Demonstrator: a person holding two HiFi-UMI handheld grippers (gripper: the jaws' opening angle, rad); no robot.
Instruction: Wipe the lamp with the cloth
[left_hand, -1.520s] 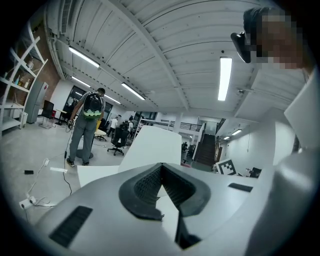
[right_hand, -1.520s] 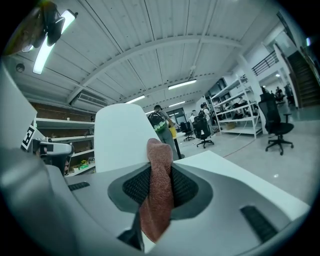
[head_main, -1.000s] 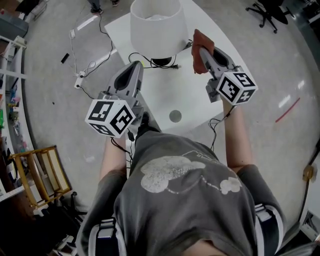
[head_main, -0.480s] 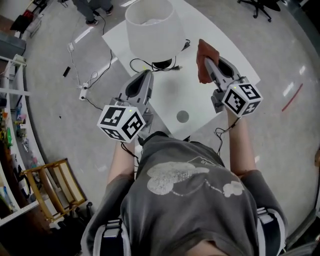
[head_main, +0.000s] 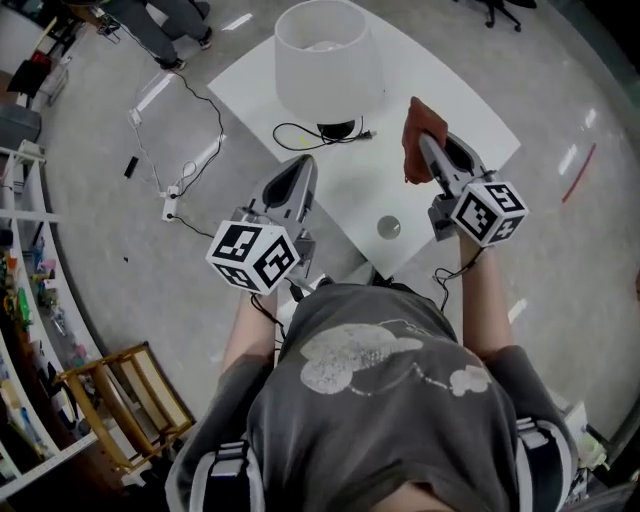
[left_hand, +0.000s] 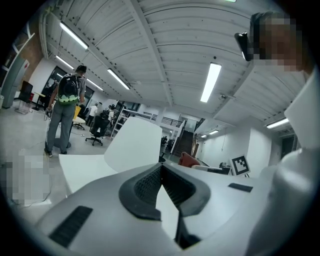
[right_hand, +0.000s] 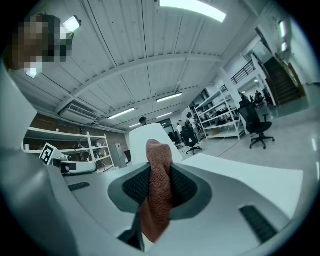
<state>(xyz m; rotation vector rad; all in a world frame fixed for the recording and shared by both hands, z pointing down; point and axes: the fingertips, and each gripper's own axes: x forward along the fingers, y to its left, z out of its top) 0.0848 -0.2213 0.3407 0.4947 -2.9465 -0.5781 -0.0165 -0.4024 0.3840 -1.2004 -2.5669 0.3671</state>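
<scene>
**Head view.** The lamp (head_main: 330, 55) is standing on the far part of the white table (head_main: 460, 110), at 12 o'clock from the person. Its white shade is hiding all but a dark base, and its cord (head_main: 300, 133) is looping on the tabletop at 7 o'clock of that base. The right gripper (head_main: 424, 145) is holding the cloth (head_main: 415, 135) above the table, at 4 o'clock of the shade and apart from it. In my judgement it is being carried high so that it can meet the shade's side. The left gripper (head_main: 299, 168) is hovering at 6 o'clock of the base, nose toward the lamp and touching nothing. It is probably waiting to steady the lamp. No wiping contact is showing.

**Left gripper view.** The jaws are meeting at their tips with nothing between them. The shade is rising at 11 o'clock beyond them, and the cloth is showing at 1 o'clock, farther off.

**Right gripper view.** The jaws are clamping the cloth at its middle. One bunched end is standing above the pads and the other is hanging below. The shade is sitting directly behind it at 12 o'clock.

**Cloth condition.** It is rust-red, coarsely woven, and gathered into a thick fold rather than spread flat. It is looking dry and soft. As held, only a narrow edge is facing the shade.
</scene>
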